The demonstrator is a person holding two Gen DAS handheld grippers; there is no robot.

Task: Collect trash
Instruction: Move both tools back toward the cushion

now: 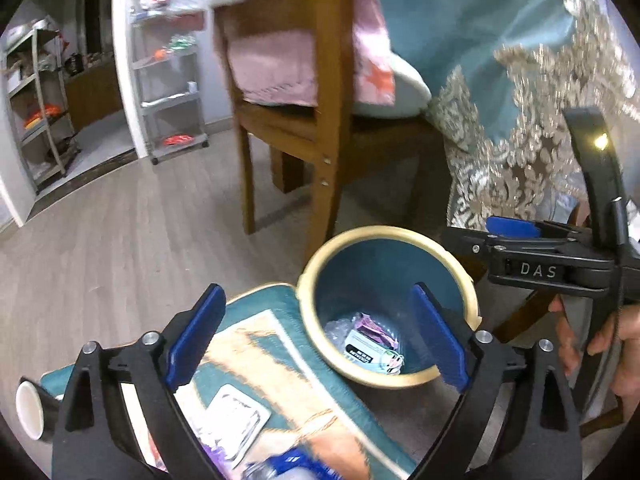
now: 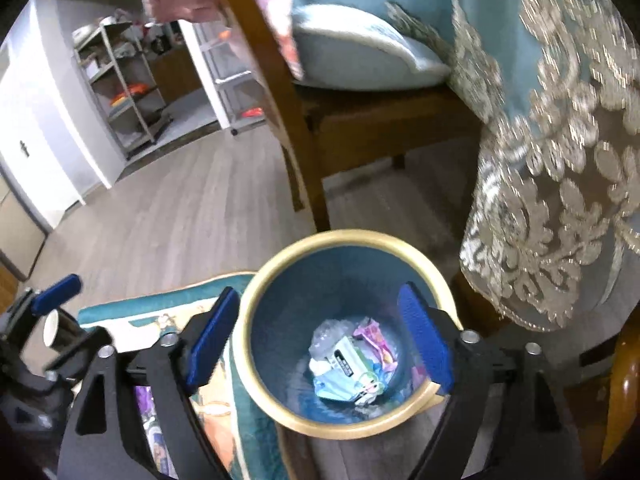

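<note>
A round bin (image 1: 384, 232) with a cream rim and blue inside stands on the floor. Crumpled wrappers, a face mask and clear plastic (image 1: 368, 344) lie at its bottom. My left gripper (image 1: 318, 292) hangs open over the bin's near left rim with nothing between its blue pads. My right gripper (image 2: 319, 290) is open right above the bin (image 2: 344, 236) and looks down on the trash (image 2: 352, 364); it holds nothing. In the left wrist view, the right gripper's blue pad (image 1: 512, 226) shows at the right edge, with a hand (image 1: 580, 340) on its handle.
A teal patterned cushion (image 1: 280, 300) sits left of the bin, with a white packet (image 1: 236, 420), a paper cup (image 1: 30, 410) and purple wrappers (image 2: 146, 404) on it. A wooden chair (image 1: 324, 120) stands behind, a lace-edged blue tablecloth (image 2: 552, 200) hangs at the right, and shelves (image 1: 172, 92) stand far left.
</note>
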